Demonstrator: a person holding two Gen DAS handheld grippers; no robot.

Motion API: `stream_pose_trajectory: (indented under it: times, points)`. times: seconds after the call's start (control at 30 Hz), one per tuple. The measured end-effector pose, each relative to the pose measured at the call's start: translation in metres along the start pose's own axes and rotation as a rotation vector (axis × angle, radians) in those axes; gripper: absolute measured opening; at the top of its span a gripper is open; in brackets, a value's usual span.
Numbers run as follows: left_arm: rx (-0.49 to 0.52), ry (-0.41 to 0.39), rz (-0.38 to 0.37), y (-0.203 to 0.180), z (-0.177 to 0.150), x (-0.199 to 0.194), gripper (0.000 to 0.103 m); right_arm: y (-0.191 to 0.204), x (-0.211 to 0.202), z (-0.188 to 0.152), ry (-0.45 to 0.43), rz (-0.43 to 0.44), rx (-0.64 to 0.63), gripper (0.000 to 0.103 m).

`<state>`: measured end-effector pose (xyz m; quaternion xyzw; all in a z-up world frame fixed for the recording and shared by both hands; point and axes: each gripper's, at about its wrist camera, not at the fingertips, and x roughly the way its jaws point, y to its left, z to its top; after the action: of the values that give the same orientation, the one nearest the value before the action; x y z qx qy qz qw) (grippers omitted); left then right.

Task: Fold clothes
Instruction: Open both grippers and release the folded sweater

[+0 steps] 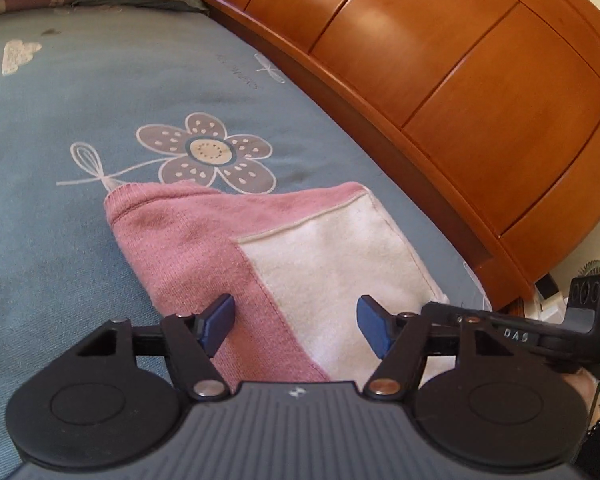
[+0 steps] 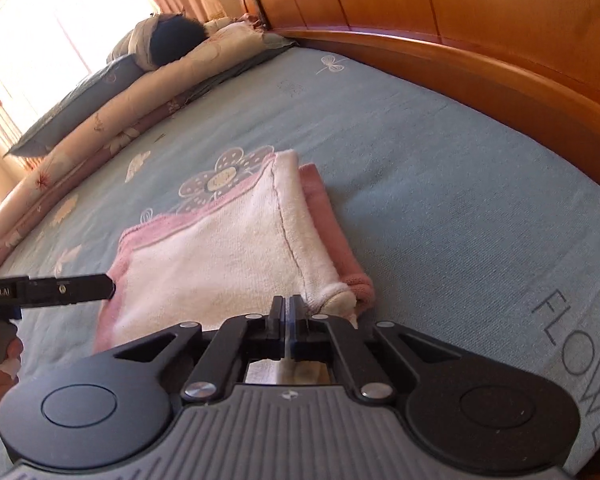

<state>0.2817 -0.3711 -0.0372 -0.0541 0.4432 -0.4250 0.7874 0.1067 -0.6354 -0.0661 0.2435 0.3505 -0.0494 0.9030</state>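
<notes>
While the folded pink-and-white garment (image 1: 276, 256) lies on the blue bedspread (image 1: 80, 120), you can see its make-up plainly: ribbed pink knit on the outside, a fuzzy white fleece panel turned up on top, edges stacked in soft layers. It sits near the glossy orange-brown wooden headboard (image 1: 460, 92), partly covering a printed grey flower (image 1: 210, 152) on the woven cover. Over at the far side, a rolled floral quilt (image 2: 112, 120) and dark pillows (image 2: 72, 96) line the bed below a bright curtained window (image 2: 40, 20). Now the left gripper (image 1: 296, 322) hovers over the garment, blue pads spread wide with nothing between them. And the right gripper (image 2: 287, 316), black fingers pressed tight together, sits at the garment's near edge; whether cloth is caught between them, I can't tell.
</notes>
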Motion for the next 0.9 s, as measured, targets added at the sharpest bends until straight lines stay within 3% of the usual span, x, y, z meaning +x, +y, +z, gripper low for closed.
stream_pose_trajectory:
  times: [0.07,0.2,0.3,0.33,0.37,0.53,0.63,0.7,0.77,0.83,0.9]
  points:
    - [0.035,-0.002,-0.035,-0.010,-0.004,-0.011,0.069,0.010,-0.016,-0.002,-0.034,0.004,-0.047,0.016]
    - [0.085,0.022,-0.093,-0.029,-0.021,-0.020,0.073,0.026,-0.032,-0.015,-0.003,0.016,-0.150,0.019]
    - [0.107,0.058,-0.075,-0.035,-0.034,-0.013,0.074,0.019,-0.024,-0.025,0.013,-0.159,-0.221,0.015]
    - [0.114,0.065,-0.055,-0.036,-0.038,-0.011,0.073,0.011,-0.023,-0.025,0.005,-0.216,-0.204,0.024]
    - [0.117,0.065,-0.057,-0.036,-0.039,-0.014,0.073,0.003,-0.027,-0.025,-0.006,-0.208,-0.164,0.034]
    - [0.132,0.064,-0.097,-0.042,-0.045,-0.026,0.075,0.002,-0.059,-0.024,-0.093,-0.139,-0.111,0.034]
    - [0.165,0.069,-0.129,-0.052,-0.051,-0.029,0.077,0.012,-0.063,-0.029,-0.076,-0.043,-0.115,0.034]
    - [0.188,0.087,-0.147,-0.057,-0.058,-0.027,0.079,0.014,-0.056,-0.035,-0.027,-0.039,-0.131,0.034]
    - [0.191,0.117,-0.118,-0.056,-0.067,-0.021,0.079,0.011,-0.048,-0.041,0.003,-0.088,-0.124,0.032]
    - [0.169,0.163,-0.059,-0.050,-0.074,-0.015,0.078,0.006,-0.053,-0.040,-0.012,-0.068,-0.066,0.032]
    - [0.160,0.158,-0.044,-0.045,-0.080,-0.021,0.078,0.011,-0.062,-0.033,-0.050,-0.063,-0.059,0.033]
